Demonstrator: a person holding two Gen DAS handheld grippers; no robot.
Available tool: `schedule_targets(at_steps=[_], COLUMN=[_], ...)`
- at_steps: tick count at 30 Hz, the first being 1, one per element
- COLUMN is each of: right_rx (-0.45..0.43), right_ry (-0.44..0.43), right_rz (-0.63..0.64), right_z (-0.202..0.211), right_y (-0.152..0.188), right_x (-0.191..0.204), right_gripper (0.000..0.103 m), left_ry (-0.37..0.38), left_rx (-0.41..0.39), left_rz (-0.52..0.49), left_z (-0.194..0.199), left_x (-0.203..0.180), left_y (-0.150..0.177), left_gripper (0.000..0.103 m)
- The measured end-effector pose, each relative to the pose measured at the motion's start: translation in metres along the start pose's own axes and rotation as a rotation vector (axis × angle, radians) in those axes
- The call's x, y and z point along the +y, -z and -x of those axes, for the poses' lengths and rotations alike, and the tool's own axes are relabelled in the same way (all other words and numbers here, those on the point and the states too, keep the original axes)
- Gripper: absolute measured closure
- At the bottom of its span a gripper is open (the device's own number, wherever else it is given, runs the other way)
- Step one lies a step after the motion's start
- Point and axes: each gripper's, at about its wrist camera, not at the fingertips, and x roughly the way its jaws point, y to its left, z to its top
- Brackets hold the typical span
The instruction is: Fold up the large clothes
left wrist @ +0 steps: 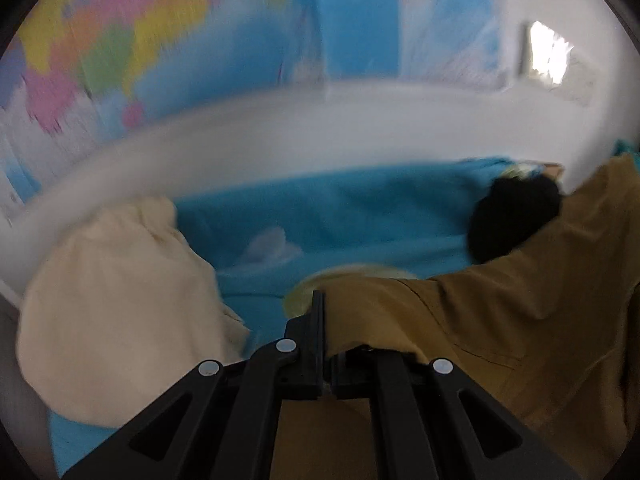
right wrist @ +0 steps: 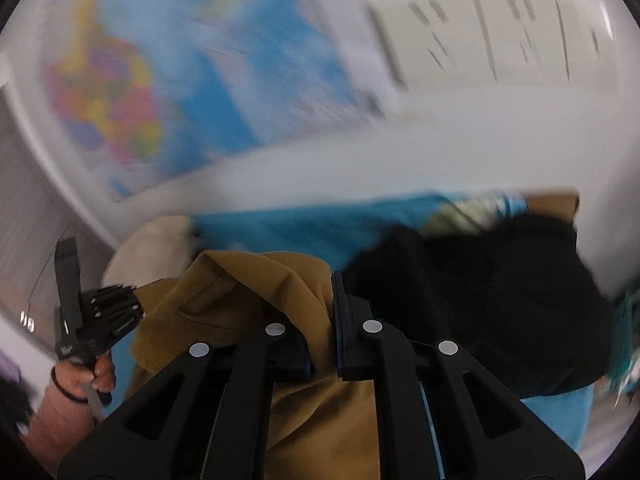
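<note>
A large mustard-brown garment (left wrist: 500, 308) hangs between both grippers above a blue sheet (left wrist: 340, 208). My left gripper (left wrist: 325, 320) is shut on one edge of the brown garment; the cloth drapes over its right finger. My right gripper (right wrist: 326, 300) is shut on another part of the brown garment (right wrist: 248, 292), which bunches over its left finger. The left gripper also shows in the right wrist view (right wrist: 120, 308), held by a hand at the lower left. Both views are motion-blurred.
A cream garment (left wrist: 116, 312) lies on the sheet at the left and a black garment (right wrist: 500, 300) at the right. A white wall with a colourful map (left wrist: 120, 40) stands behind. A teal patterned item (right wrist: 624, 340) sits at the far right.
</note>
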Motion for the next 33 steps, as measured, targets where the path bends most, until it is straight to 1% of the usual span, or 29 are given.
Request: schedule_targets(at_steps=[2,3,4,5,6,7,8,9,11,12,13,14,15,17,18,19,20,21,22,23,24,25,26,27,28,30,31,32,33], right_rx=[0.060,0.076,0.083,0.072,0.055,0.034,-0.004,-0.032,-0.080,-0.090,-0.075,-0.050,-0.038,0.021,0.060,0.086,0.101,0.117,0.132,0.141,0.157,0.154,0.127,0.107,0.083,0.025,0.004,-0.013,-0.005], right_ry=[0.100,0.130,0.174,0.215,0.228,0.239,0.251,0.252,0.265,0.272,0.267,0.261,0.264,0.246,0.206,0.171,0.155,0.157,0.156,0.151,0.131,0.103,0.053,0.027,-0.002,-0.026,-0.028,-0.016,-0.021], right_rz=[0.010,0.021,0.043,0.085,0.113,0.146,0.202,0.249,0.360,0.429,0.490,0.547,0.588,0.663,0.684,0.696,0.705,0.712,0.697,0.672,0.615,0.571,0.502,0.456,0.404,0.313,0.278,0.235,0.206], right_z=[-0.021,-0.020,-0.018,-0.013,-0.002,0.008,0.024,0.036,0.056,0.062,0.061,0.056,0.052,0.036,0.027,0.018,0.013,0.002,-0.007,-0.014,-0.021,-0.024,-0.024,-0.022,-0.022,-0.021,-0.026,-0.034,-0.043], right_y=[0.004,0.010,0.012,0.013,0.018,0.017,0.019,0.019,0.028,0.034,0.041,0.047,0.051,0.063,0.068,0.072,0.074,0.075,0.073,0.069,0.061,0.052,0.039,0.031,0.019,-0.003,-0.014,-0.025,-0.029], right_x=[-0.014,-0.018,-0.017,-0.013,-0.012,-0.007,0.003,0.007,0.026,0.039,0.052,0.063,0.072,0.088,0.094,0.099,0.103,0.106,0.105,0.103,0.097,0.093,0.087,0.086,0.082,0.075,0.072,0.068,0.064], right_gripper=[0.089,0.076,0.055,0.046,0.036,0.029,0.028,0.028,0.021,0.017,0.017,0.017,0.019,0.029,0.040,0.047,0.047,0.047,0.050,0.068,0.094,0.099,0.100,0.101,0.101,0.101,0.101,0.101,0.101], left_ry=[0.015,0.019,0.009,-0.015,-0.020,0.023,0.069,0.129,0.215,0.274,0.319,0.373,0.418,0.475,0.488,0.480,0.466,0.456,0.445,0.426,0.401,0.401,0.408,0.412,0.409,0.375,0.345,0.335,0.327], left_rx=[0.057,0.084,0.093,0.079,0.055,0.029,0.014,-0.018,-0.072,-0.093,-0.092,-0.075,-0.048,0.010,0.050,0.083,0.105,0.130,0.158,0.179,0.201,0.211,0.207,0.202,0.186,0.112,0.065,0.043,0.027], left_rz=[0.004,-0.003,-0.018,-0.036,-0.054,-0.073,-0.078,-0.087,-0.134,-0.166,-0.189,-0.218,-0.245,-0.289,-0.306,-0.315,-0.321,-0.325,-0.314,-0.297,-0.270,-0.236,-0.196,-0.171,-0.130,-0.084,-0.051,-0.032,-0.021], left_z=[-0.015,-0.023,-0.026,-0.023,-0.018,-0.007,0.004,0.021,0.043,0.057,0.062,0.064,0.062,0.053,0.043,0.031,0.024,0.015,0.003,-0.007,-0.018,-0.025,-0.030,-0.031,-0.033,-0.028,-0.026,-0.026,-0.028], left_x=[0.003,0.006,0.005,0.007,0.004,0.004,0.005,0.008,0.004,-0.001,-0.007,-0.016,-0.027,-0.049,-0.060,-0.069,-0.075,-0.081,-0.085,-0.086,-0.085,-0.080,-0.074,-0.069,-0.060,-0.046,-0.038,-0.033,-0.030], left_y=[0.000,0.000,-0.003,-0.002,-0.003,-0.002,0.002,0.007,0.015,0.023,0.026,0.032,0.038,0.046,0.050,0.054,0.054,0.058,0.057,0.054,0.049,0.042,0.033,0.027,0.014,-0.011,-0.029,-0.040,-0.051], left_gripper=[0.095,0.086,0.067,0.061,0.053,0.042,0.040,0.040,0.031,0.020,0.017,0.017,0.017,0.017,0.017,0.017,0.017,0.019,0.024,0.030,0.049,0.063,0.070,0.078,0.080,0.080,0.080,0.080,0.075])
